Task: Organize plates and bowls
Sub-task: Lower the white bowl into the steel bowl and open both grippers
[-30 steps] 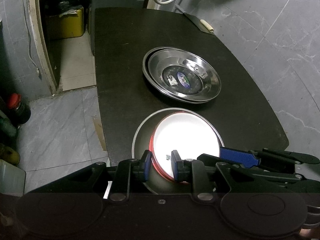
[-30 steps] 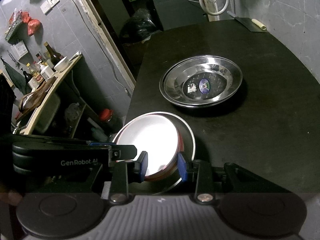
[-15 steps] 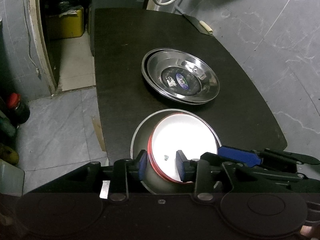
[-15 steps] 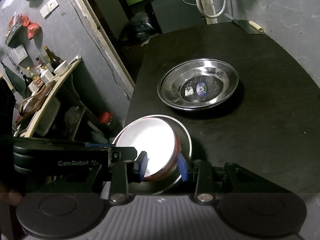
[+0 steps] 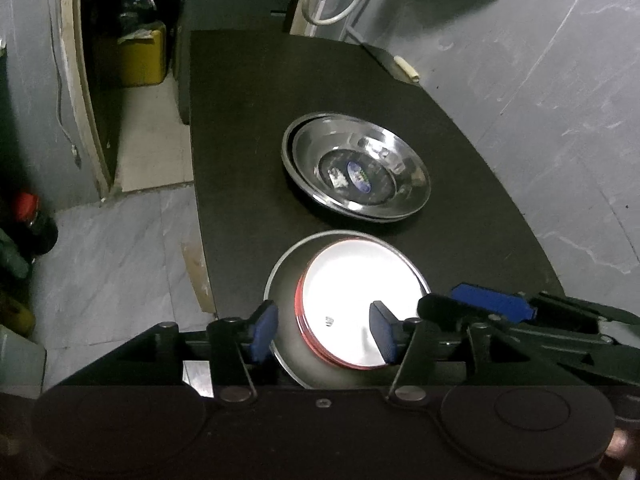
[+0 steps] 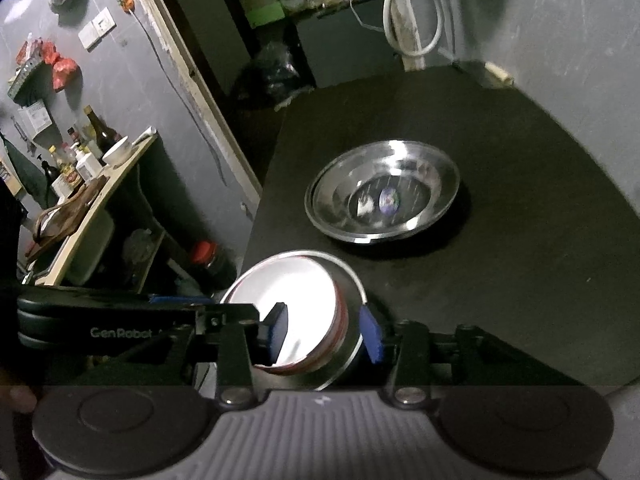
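Observation:
A white bowl with a red rim (image 5: 356, 296) sits nested inside a steel bowl (image 5: 286, 280) at the near edge of the black table (image 5: 240, 152). My left gripper (image 5: 324, 334) is open, its fingers on either side of the bowls' near left rim. My right gripper (image 6: 326, 332) is open too, with its fingers astride the right rim of the white bowl (image 6: 296, 308) and the steel bowl (image 6: 352, 292). A stack of shallow steel plates (image 5: 356, 168) lies at mid table; it also shows in the right wrist view (image 6: 384, 196).
A cleaver with a pale handle (image 5: 394, 62) lies at the table's far right edge. A red-capped bottle (image 5: 34, 224) stands on the floor to the left. A side shelf with bottles (image 6: 80, 160) is on the left. A grey wall runs along the table's right side.
My left gripper has opened wide and let go of the bowl rim. My right gripper has opened a little. Both have drawn back slightly from the bowls.

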`<state>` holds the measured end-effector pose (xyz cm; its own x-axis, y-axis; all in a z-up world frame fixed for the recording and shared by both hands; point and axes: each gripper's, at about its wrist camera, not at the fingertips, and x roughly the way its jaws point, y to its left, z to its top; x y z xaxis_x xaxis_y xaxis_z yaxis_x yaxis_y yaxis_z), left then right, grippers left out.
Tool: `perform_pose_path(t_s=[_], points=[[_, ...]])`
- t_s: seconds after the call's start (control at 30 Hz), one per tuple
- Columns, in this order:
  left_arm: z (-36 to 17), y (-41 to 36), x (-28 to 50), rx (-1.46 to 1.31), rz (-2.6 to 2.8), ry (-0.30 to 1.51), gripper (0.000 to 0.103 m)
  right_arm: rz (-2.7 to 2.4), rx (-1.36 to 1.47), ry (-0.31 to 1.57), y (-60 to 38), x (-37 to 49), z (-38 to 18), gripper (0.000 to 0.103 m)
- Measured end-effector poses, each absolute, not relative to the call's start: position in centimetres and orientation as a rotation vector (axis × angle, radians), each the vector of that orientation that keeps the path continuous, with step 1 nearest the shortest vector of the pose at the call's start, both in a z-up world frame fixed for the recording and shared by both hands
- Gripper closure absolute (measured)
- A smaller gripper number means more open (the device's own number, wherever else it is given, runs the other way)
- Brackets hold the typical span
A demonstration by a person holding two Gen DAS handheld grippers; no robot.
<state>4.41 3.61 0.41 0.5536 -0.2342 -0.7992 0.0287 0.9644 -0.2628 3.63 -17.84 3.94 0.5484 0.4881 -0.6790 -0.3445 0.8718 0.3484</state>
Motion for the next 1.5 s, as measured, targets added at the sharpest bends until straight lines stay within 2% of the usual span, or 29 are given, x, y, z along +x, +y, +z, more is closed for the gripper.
perform_pose_path(t_s=[0.2, 0.27, 0.3, 0.37, 0.4, 0.47, 0.5, 0.57, 1.07, 1.5], points=[[2.2, 4.0, 3.4, -0.212, -0.148, 0.911, 0.039, 0.457, 0.196, 0.798, -19.0, 3.0, 5.3, 0.05], [2.6, 4.2, 3.2, -0.21, -0.138, 0.89, 0.03, 0.441, 0.203, 0.79, -19.3, 3.1, 5.5, 0.044], [2.9, 4.3, 3.1, -0.207, -0.127, 0.877, 0.022, 0.434, 0.205, 0.787, -19.5, 3.1, 5.6, 0.042], [3.3, 4.7, 2.9, -0.197, -0.103, 0.854, 0.013, 0.422, 0.207, 0.778, -19.7, 3.1, 5.8, 0.03], [3.4, 4.8, 2.8, -0.191, -0.09, 0.846, 0.012, 0.418, 0.207, 0.775, -19.7, 3.2, 5.8, 0.026], [3.4, 5.2, 2.8, -0.192, -0.072, 0.843, 0.001, 0.409, 0.204, 0.773, -19.7, 3.3, 6.0, 0.013], [3.3, 5.5, 2.8, -0.198, -0.065, 0.843, 0.001, 0.402, 0.199, 0.773, -19.6, 3.3, 6.1, 0.012], [2.9, 6.0, 2.8, -0.215, -0.048, 0.862, 0.001, 0.378, 0.183, 0.782, -19.6, 3.4, 6.0, 0.0], [-0.4, 9.6, 2.1, -0.254, 0.088, 1.004, 0.001, 0.215, 0.136, 0.984, -20.5, 5.2, 3.0, 0.0], [-0.2, 8.4, 3.4, -0.215, 0.088, 1.043, 0.001, 0.233, 0.15, 1.03, -21.7, 7.4, 2.6, 0.0]])
